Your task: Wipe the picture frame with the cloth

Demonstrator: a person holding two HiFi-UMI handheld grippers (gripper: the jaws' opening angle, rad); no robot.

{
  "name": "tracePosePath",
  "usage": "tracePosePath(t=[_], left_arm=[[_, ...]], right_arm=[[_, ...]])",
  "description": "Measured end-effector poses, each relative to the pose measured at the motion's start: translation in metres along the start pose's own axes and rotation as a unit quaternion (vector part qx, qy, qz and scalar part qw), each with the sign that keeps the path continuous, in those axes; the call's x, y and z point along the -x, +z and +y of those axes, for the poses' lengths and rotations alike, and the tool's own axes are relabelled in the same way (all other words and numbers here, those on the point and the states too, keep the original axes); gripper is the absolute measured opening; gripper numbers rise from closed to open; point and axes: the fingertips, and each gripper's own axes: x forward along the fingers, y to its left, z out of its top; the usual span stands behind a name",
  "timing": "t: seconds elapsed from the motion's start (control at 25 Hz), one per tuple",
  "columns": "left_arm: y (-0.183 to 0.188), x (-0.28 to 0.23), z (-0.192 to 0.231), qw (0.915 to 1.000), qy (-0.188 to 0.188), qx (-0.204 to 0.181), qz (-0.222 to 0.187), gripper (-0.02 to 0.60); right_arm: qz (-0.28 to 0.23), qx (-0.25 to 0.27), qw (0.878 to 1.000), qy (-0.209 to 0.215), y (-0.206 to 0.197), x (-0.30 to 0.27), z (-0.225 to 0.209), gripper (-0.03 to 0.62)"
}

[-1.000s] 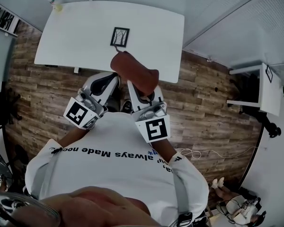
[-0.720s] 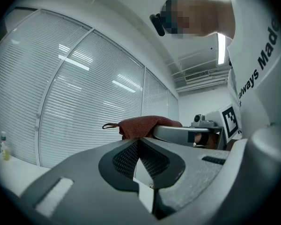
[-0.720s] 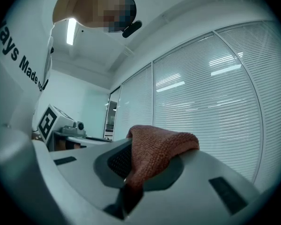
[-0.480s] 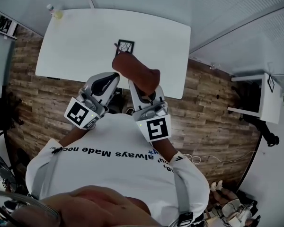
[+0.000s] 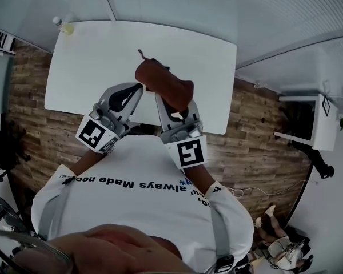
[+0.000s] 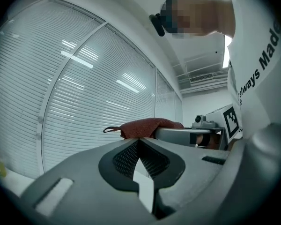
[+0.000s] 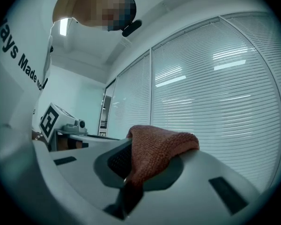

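Note:
A rust-red cloth [image 5: 163,83] hangs bunched from my right gripper [image 5: 163,103], which is shut on it. In the right gripper view the cloth [image 7: 154,151] drapes over the closed jaws. My left gripper [image 5: 138,88] is beside it on the left, shut with nothing held; its pads [image 6: 139,142] meet at the tips. Both grippers are held above the near edge of the white table [image 5: 91,56] and point up toward window blinds. The cloth [image 6: 150,125] also shows in the left gripper view. The picture frame is hidden behind the cloth in the head view.
A small bottle [image 5: 63,26] stands at the table's far left corner. A second white table [image 5: 308,116] is off to the right over the wooden floor [image 5: 257,130]. Window blinds [image 7: 215,78] fill both gripper views.
The table has drawn closer under the grippers. The picture frame, visible beyond the cloth in the earlier frames, is now covered by the cloth. Both grippers keep their states.

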Motion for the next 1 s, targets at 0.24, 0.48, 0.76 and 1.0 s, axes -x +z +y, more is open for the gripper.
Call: tracePosePath(t=[0.24,0.48,0.76,1.0], left_arm=[[0.002,-0.014,0.032,0.9999,-0.014,-0.001,-0.001,0.003],[-0.002,-0.029,0.043,0.9998,-0.018,0.007,0.003,0.003],[-0.010,-0.050,0.035,0.9998,-0.010,0.010,0.017,0.003],[-0.022,-0.063,0.033,0.9994,0.005,0.024,0.025,0.003]], right_arm=[[0.004,0.001,1.000,-0.013,-0.003,-0.030,-0.013,0.029],[0.014,-0.002,1.000,-0.021,-0.009,-0.039,-0.027,0.029],[0.009,-0.008,1.000,-0.017,-0.011,-0.028,-0.050,0.029],[0.019,-0.004,1.000,-0.007,-0.023,-0.021,-0.067,0.029]])
